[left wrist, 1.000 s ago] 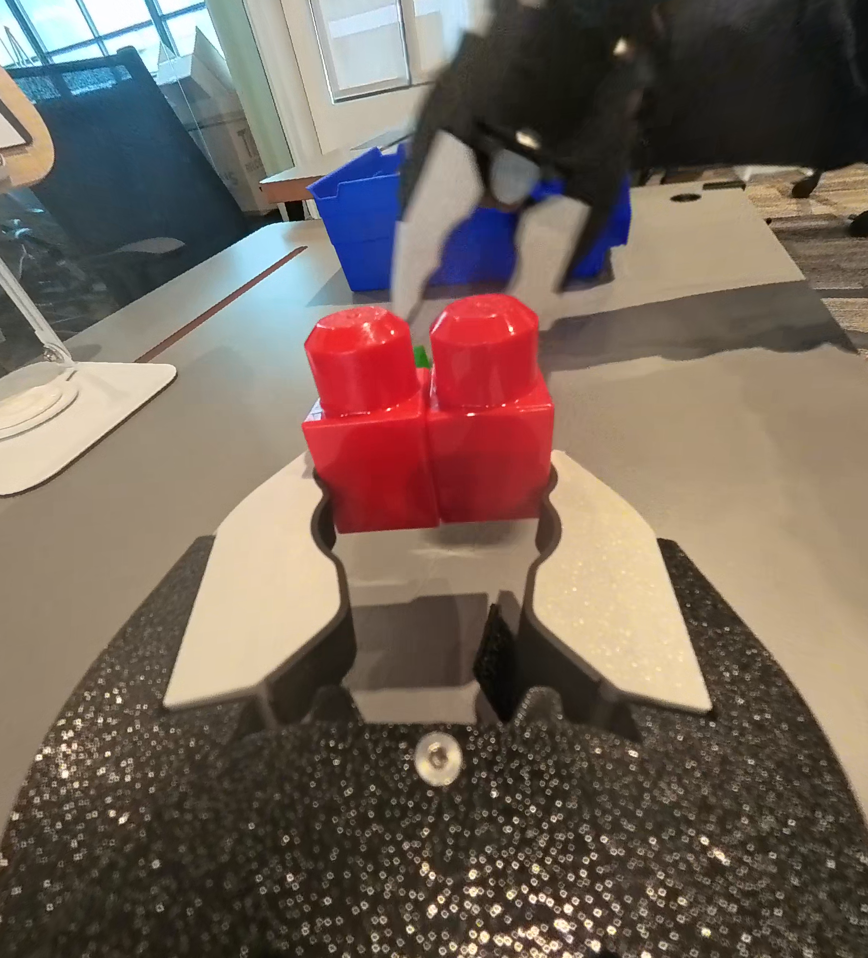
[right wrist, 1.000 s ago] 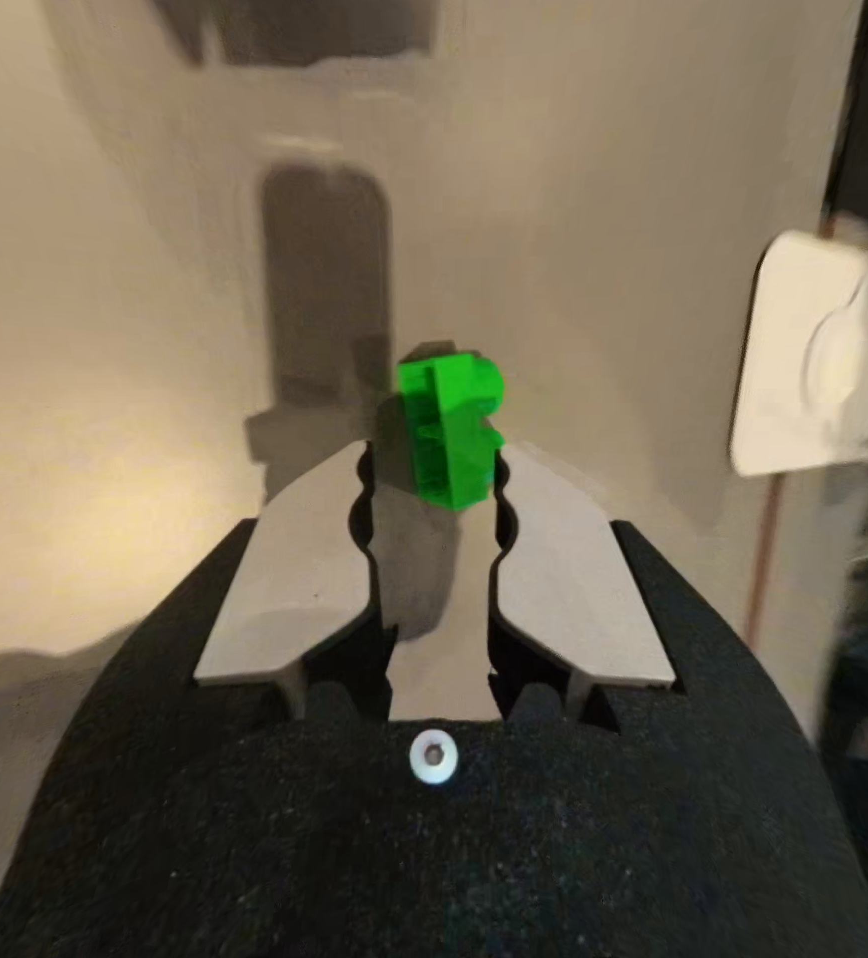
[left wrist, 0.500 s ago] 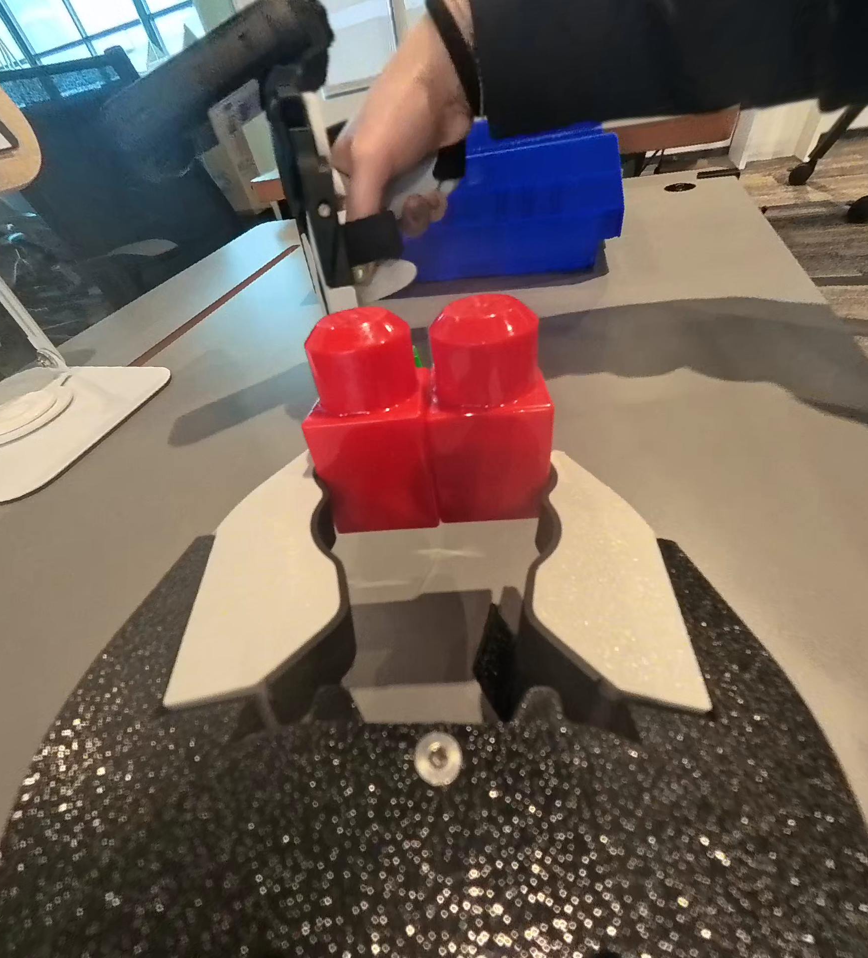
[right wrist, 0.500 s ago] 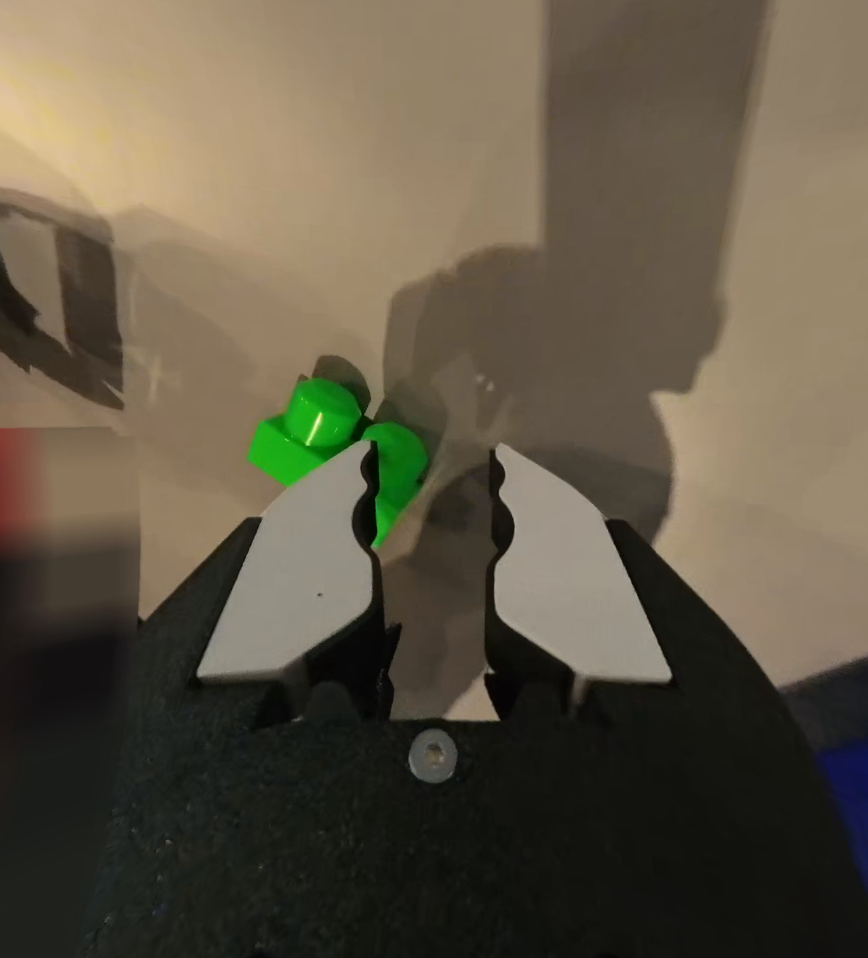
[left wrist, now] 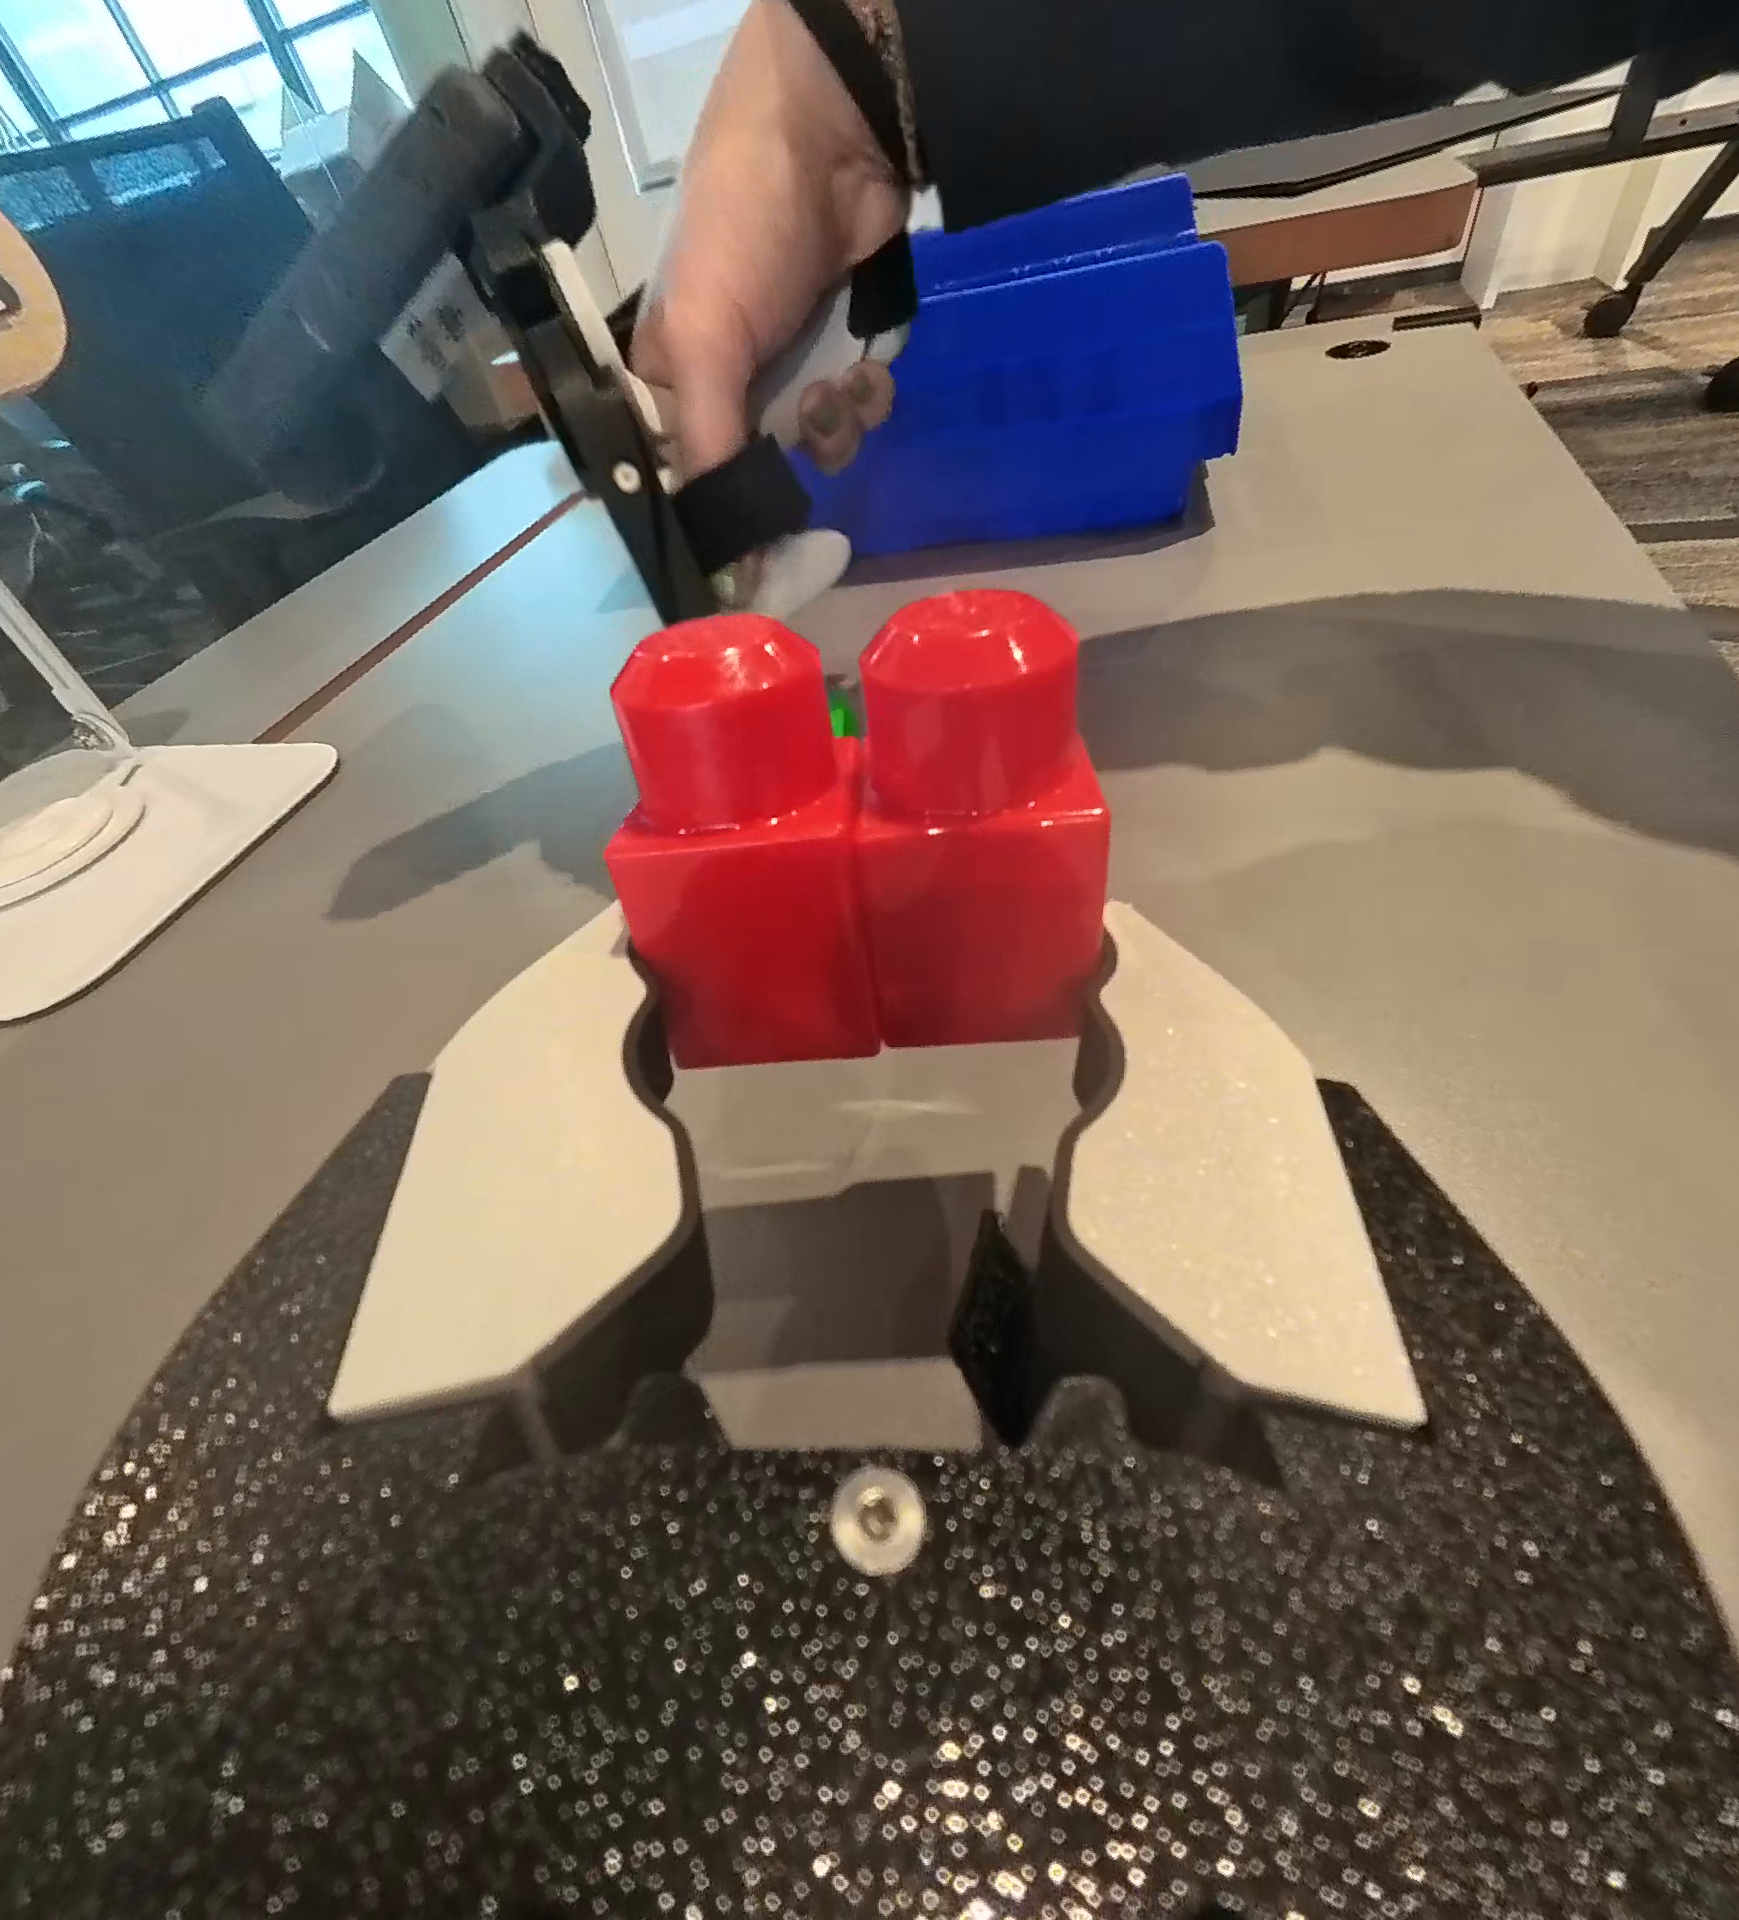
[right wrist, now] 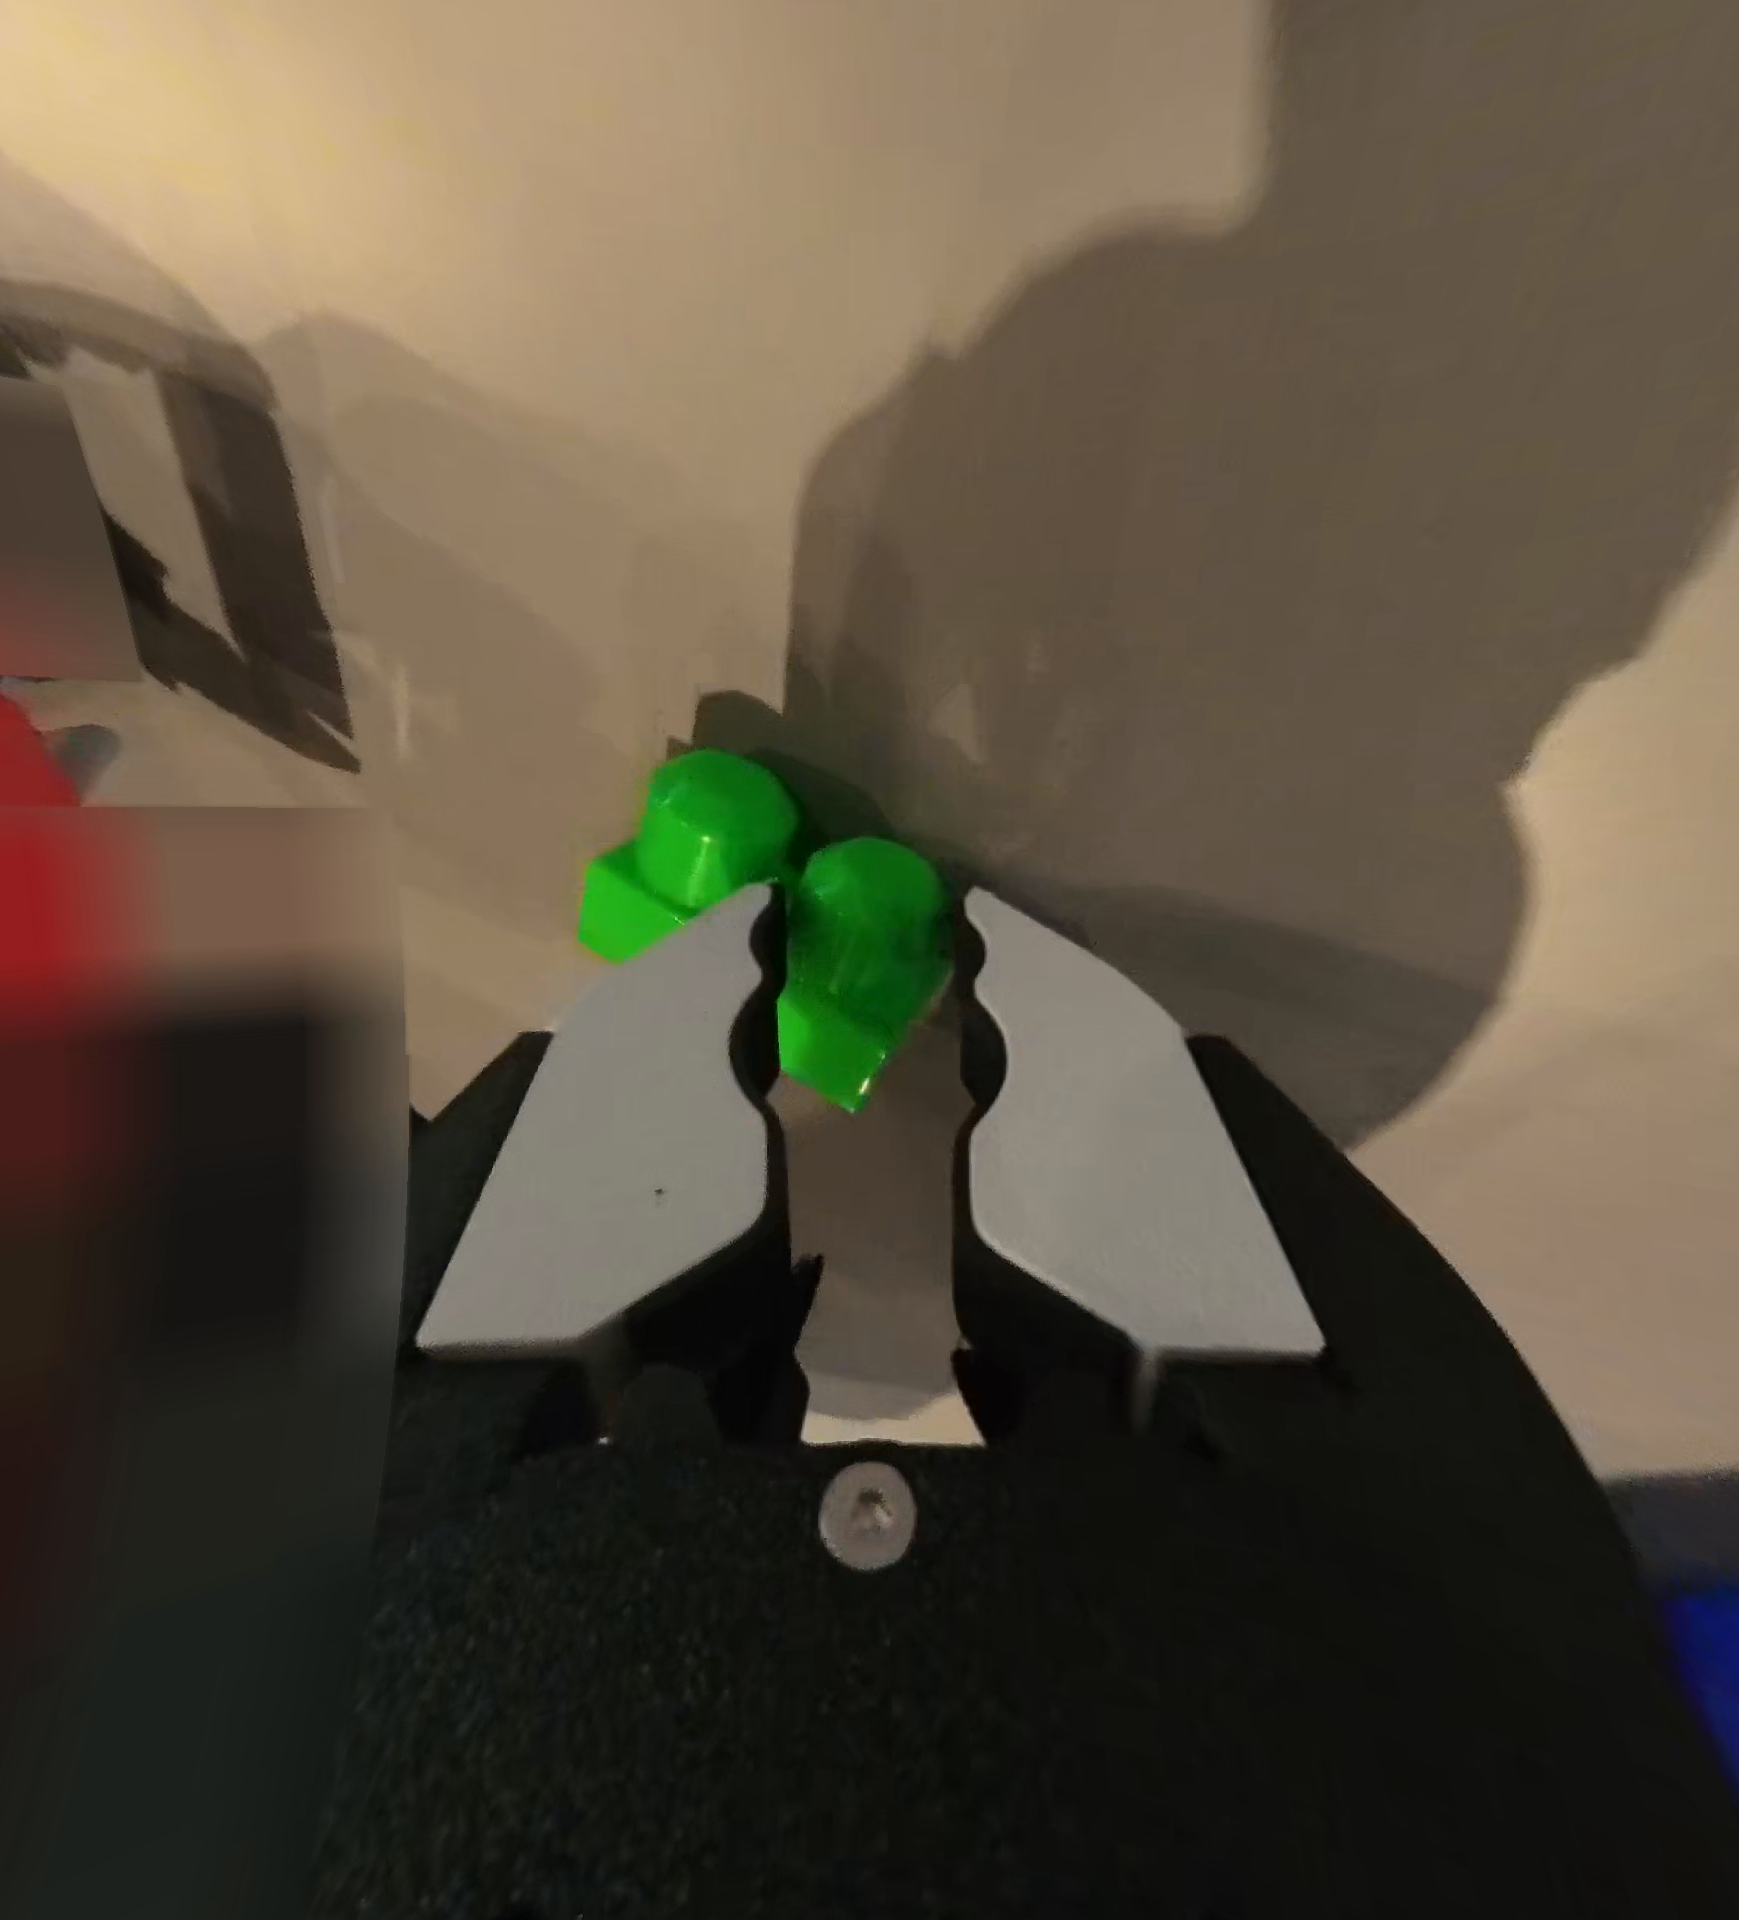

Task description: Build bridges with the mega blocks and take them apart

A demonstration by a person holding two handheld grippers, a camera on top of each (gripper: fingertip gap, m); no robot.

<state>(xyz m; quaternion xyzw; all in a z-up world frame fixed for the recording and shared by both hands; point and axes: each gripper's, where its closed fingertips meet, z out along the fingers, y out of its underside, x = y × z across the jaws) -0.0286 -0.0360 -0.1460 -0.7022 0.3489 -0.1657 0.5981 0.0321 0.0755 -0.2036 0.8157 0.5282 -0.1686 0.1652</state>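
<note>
On the grey table [left wrist: 1467, 935], the left gripper [left wrist: 870, 966] is clamping the red two-stud block [left wrist: 860, 883] upright, while beyond it the right gripper [right wrist: 870, 925], jaws narrowly parted, is straddling a tilted green block [right wrist: 844, 966]

- The green block [left wrist: 841, 715] is almost fully hidden behind my red block [left wrist: 860, 847] in the left wrist view, just a sliver shows.
- My right gripper [left wrist: 740, 582] tips are hidden back there too.
- Right wrist view: the green block [right wrist: 771, 925] is blurry, and my left finger [right wrist: 636, 1101] covers its middle.
- A mosaic patch hides the left side.
</note>
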